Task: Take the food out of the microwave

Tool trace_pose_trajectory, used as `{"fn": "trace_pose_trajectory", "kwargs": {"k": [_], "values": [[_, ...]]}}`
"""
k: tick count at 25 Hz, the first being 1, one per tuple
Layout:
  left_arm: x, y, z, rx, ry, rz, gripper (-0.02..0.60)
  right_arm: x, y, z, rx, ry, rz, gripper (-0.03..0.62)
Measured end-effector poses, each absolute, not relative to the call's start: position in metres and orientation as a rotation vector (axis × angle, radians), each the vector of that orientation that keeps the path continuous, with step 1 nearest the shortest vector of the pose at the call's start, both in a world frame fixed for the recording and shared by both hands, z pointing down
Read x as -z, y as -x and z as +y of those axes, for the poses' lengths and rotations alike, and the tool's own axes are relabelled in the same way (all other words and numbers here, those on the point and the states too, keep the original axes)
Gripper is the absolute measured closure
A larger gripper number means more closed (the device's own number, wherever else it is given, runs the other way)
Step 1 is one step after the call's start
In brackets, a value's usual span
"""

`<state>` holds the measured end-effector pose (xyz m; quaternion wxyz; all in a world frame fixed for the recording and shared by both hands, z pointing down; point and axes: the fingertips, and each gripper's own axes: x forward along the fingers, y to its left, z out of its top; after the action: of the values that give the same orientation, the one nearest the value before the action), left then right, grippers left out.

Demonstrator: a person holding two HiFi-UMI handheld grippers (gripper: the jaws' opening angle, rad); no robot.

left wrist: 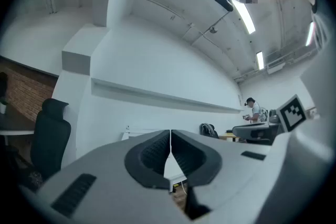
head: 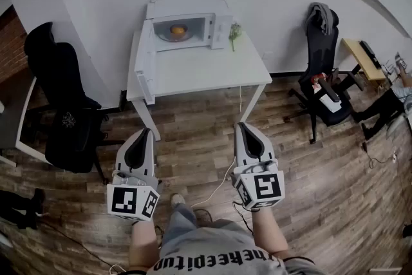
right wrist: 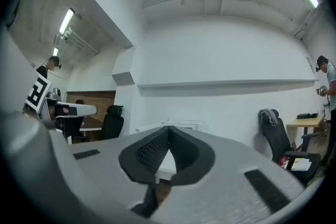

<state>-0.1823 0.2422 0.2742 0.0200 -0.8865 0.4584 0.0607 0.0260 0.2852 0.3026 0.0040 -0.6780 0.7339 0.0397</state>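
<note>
Nearest the person, over the wooden floor (head: 193, 132), the left claw (head: 144, 133) and the right claw (head: 244, 127) are held out side by side. Each has its jaws pressed together with nothing between them. Each gripper view shows the same: the dark pads meet at the tips, and only the distant room shows beyond. A stretch of bare floor lies between both claws and the near edge of the white bench (head: 206, 71), so neither is close to anything on it. On the bench, the door (head: 145, 77) of the microwave (head: 183, 29) is already swung open and reaches along the left edge toward the near left corner. The microwave itself stands at the far edge, toward the far left corner, with a small green sprig (head: 234, 32) just beside it on the right. The food (head: 177, 29), a round orange item, lies inside the open cavity on what looks like a pale plate (head: 172, 37). It is well apart from both claws and a little nearer the left claw's line than the right's. By this showing only the door-opening is done. Closing in on the bench, reaching into the cavity, gripping and lifting the food out all appear to remain.
</note>
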Motion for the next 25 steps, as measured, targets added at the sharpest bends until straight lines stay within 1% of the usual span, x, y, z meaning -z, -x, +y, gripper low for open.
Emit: {"fn": "trace_pose_trajectory", "kwargs": {"k": [15,25], "values": [[-0.271,0.189,0.228,-0.192,2.758,1.404,0.572,-0.302,-0.017,0.271,-0.130,2.135,2.294,0.589],[-0.269,0.199,0.186,-0.218,2.764,1.377,0.572,-0.296,-0.010,0.235,-0.165,2.136,2.228,0.589]]}}
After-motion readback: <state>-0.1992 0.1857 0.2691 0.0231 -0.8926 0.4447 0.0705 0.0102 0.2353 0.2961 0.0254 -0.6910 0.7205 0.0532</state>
